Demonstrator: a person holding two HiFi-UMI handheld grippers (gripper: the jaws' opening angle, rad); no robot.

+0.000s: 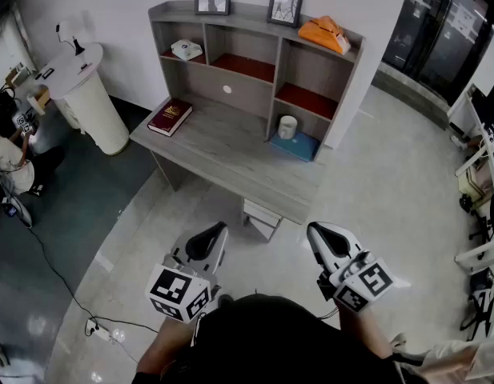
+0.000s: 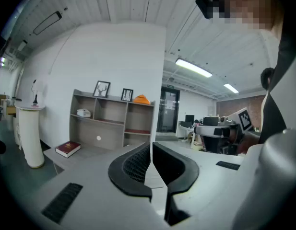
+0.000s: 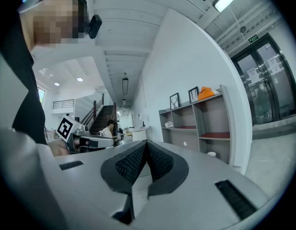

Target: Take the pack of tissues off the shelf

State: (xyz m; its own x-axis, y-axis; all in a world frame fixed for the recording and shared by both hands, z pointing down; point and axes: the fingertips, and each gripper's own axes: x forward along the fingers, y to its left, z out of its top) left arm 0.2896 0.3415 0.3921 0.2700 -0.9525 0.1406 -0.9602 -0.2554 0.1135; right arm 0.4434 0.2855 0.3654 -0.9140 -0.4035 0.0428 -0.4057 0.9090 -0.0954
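A white pack of tissues [image 1: 186,50] lies in the upper left compartment of the grey shelf unit [image 1: 355,62] that stands on a desk across the floor; the left gripper view shows the pack [image 2: 83,112] small and far off. My left gripper [image 1: 218,230] and right gripper [image 1: 314,232] are held side by side well short of the desk, both pointing at it. In the left gripper view my left gripper [image 2: 151,146] has its jaws together with nothing between them. My right gripper [image 3: 146,145] is shut and empty too.
On the desk top [image 1: 222,162] lie a dark red book [image 1: 170,116], a white cup [image 1: 287,126] and a blue box [image 1: 295,146]. An orange thing [image 1: 324,33] and two picture frames top the shelf. A white pedestal [image 1: 90,98], a seated person [image 1: 8,154] and a floor cable [image 1: 62,270] are left.
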